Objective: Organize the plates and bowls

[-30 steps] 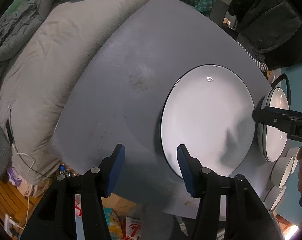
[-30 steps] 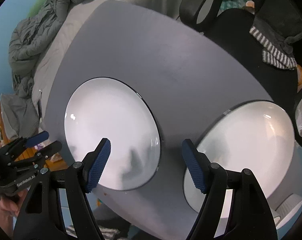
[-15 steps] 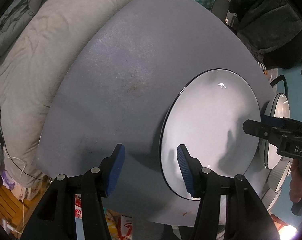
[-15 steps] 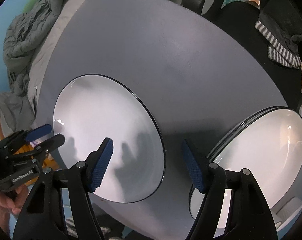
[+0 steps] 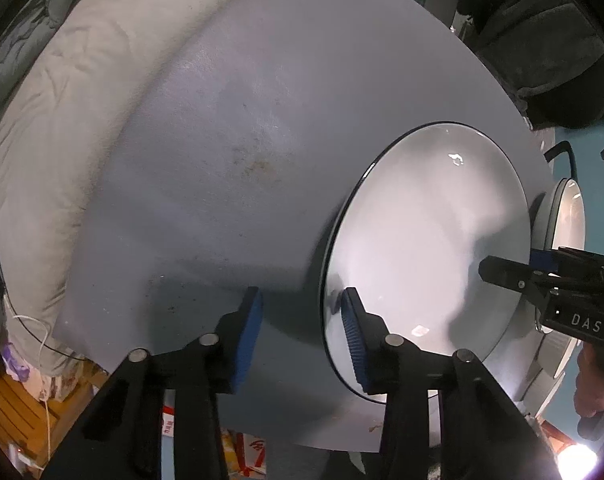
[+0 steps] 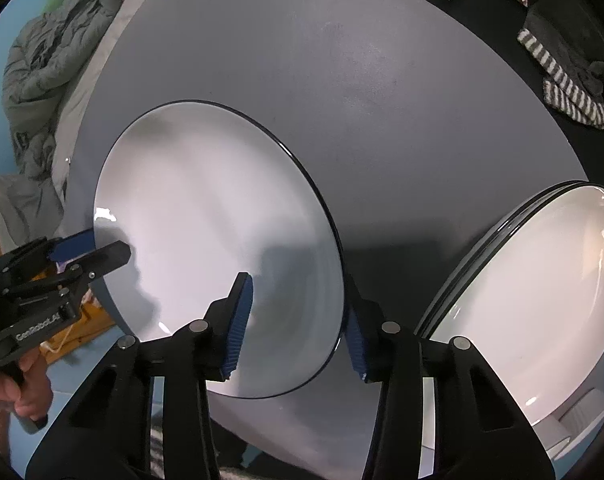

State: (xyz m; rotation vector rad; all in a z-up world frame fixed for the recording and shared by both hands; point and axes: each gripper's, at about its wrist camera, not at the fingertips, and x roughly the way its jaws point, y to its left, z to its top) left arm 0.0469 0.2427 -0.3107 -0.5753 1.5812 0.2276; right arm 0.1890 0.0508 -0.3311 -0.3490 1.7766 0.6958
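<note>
Plate (image 5: 426,256): it lay flat on the grey worktop (image 5: 229,152), between your two grippers.
Left gripper (image 5: 299,334): your jaws had just been closing and stood part open, straddling the plate's rim, one pad over the plate and one over the worktop; no pad visibly pressed on it.
Right gripper (image 6: 297,322): jaws likewise just closing, part open astride the opposite rim, not visibly clamped.
Stack (image 6: 534,300): more plates sat just beside, on the right.
</note>
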